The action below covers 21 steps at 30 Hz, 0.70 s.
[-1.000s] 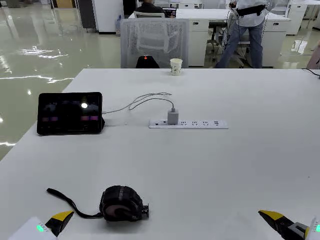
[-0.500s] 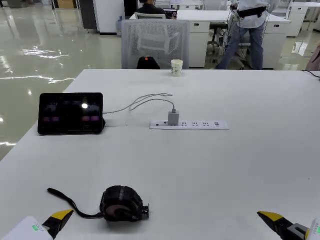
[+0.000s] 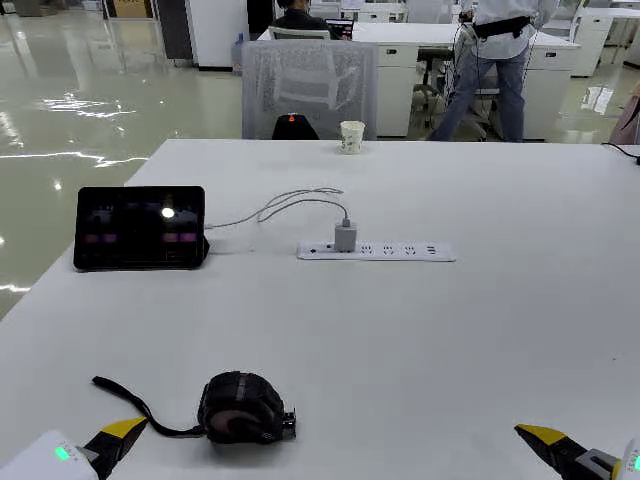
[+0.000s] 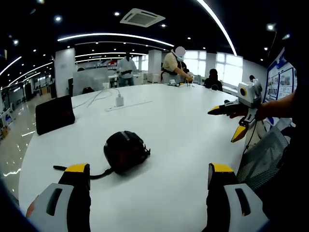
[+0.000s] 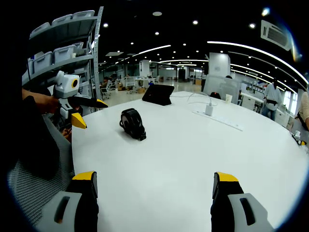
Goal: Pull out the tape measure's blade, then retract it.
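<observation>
Yellow tips cap the black jaws of both grippers. In the head view the left gripper sits low at 7 o'clock and the right gripper low at 5 o'clock. Each one points forward over the white table, jaws spread wide and holding nothing. The black tape measure lies flat on the table near the left gripper, at its 2 o'clock, not touching it. Its blade is all inside, and its black strap trails off toward 9 o'clock. Farther back, a dark tablet stands at 10 o'clock. A white power strip lies near the middle with a charger plugged in, and a cable runs to the tablet. A paper cup stands at 12 o'clock by the far edge, with a mesh chair behind it. A person stands at 1 o'clock.
</observation>
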### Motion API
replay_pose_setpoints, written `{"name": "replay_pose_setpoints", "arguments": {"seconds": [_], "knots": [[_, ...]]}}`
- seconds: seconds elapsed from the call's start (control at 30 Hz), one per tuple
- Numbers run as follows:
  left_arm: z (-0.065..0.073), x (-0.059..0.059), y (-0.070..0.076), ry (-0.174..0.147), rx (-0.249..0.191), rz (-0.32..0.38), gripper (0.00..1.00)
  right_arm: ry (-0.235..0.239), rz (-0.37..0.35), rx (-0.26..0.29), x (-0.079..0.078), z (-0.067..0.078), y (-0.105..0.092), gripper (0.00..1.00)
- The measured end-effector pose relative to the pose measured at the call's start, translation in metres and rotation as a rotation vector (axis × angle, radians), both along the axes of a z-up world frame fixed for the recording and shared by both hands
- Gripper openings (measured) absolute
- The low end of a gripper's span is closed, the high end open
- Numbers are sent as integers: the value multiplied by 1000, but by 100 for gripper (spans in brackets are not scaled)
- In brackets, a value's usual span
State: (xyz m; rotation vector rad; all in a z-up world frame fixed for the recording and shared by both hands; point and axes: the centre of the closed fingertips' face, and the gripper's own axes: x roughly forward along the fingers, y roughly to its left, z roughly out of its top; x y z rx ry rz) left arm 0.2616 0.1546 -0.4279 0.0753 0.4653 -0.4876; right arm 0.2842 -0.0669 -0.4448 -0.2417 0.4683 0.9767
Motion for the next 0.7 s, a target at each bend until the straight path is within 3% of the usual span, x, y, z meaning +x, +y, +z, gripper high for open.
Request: {"name": "replay_pose_setpoints", "arguments": {"seconds": [0.7], "knots": [[1, -1, -1, 6, -23, -13, 99, 2, 4, 0, -2, 0, -2, 99]]}}
